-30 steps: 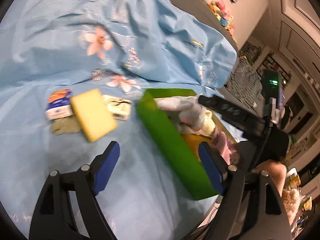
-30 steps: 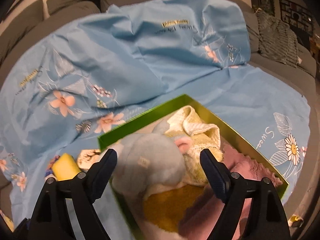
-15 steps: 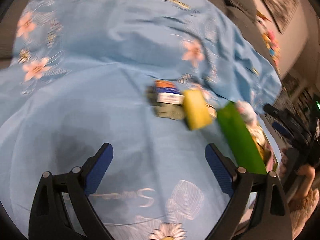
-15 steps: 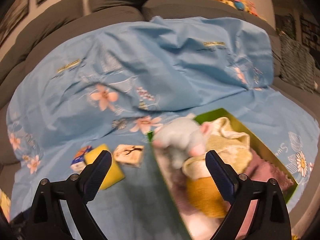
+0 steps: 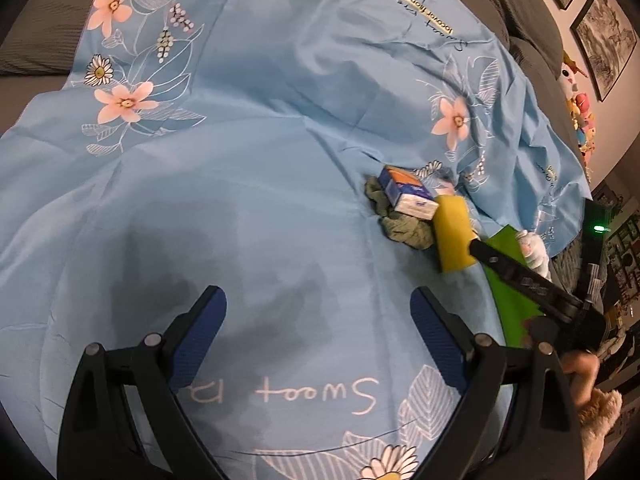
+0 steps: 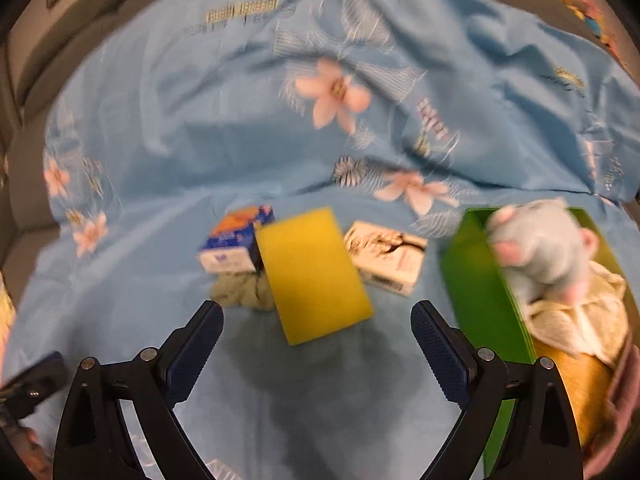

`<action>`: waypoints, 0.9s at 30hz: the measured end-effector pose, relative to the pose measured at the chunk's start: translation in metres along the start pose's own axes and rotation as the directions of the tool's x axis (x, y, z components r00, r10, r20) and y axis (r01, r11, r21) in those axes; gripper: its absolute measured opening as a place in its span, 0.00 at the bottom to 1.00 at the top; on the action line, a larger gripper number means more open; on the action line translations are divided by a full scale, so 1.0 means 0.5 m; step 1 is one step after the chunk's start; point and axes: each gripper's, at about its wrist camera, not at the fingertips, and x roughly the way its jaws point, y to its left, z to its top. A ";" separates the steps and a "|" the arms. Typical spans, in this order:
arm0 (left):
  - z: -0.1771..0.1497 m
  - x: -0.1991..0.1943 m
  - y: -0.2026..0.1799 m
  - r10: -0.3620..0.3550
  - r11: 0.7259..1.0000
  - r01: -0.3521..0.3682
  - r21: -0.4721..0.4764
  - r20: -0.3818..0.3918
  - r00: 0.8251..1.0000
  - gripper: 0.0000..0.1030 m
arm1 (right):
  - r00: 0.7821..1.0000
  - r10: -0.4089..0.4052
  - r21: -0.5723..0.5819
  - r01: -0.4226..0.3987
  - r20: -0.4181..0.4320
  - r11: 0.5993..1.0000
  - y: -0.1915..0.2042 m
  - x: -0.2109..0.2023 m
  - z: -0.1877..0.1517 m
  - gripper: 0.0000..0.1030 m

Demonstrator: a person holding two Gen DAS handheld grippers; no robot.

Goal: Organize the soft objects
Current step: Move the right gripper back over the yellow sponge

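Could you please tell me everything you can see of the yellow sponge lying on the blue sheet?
The yellow sponge is a plain rectangular slab of foam-like material, uniform bright yellow, apparently dry and undamaged. It lies flat but skewed on the blue floral sheet, left of the green box. Its left edge overlaps a blue and orange tissue pack and a crumpled olive cloth; a white printed pack sits at its right edge. Neither gripper touches it.

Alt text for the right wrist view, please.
The right gripper, jaws open and empty, points at a yellow sponge on a blue floral sheet. Two small packets and a green cloth flank it; a green box of soft toys sits right.
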 end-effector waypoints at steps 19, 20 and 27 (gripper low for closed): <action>-0.012 -0.013 0.030 0.094 0.995 -0.094 0.023 -0.012 0.995 0.90 | 0.991 -0.015 0.000 0.015 -0.133 1.000 -0.013 0.112 -0.012 0.65; -0.012 -0.017 0.029 0.094 0.995 -0.094 0.025 -0.007 0.996 0.90 | 0.992 -0.002 0.000 0.002 -0.122 1.000 -0.005 0.099 -0.012 0.65; -0.015 -0.033 0.041 0.118 0.993 -0.118 0.001 -0.001 0.993 0.90 | 0.981 0.148 -0.064 -0.157 -0.128 0.986 0.099 -0.006 -0.065 0.65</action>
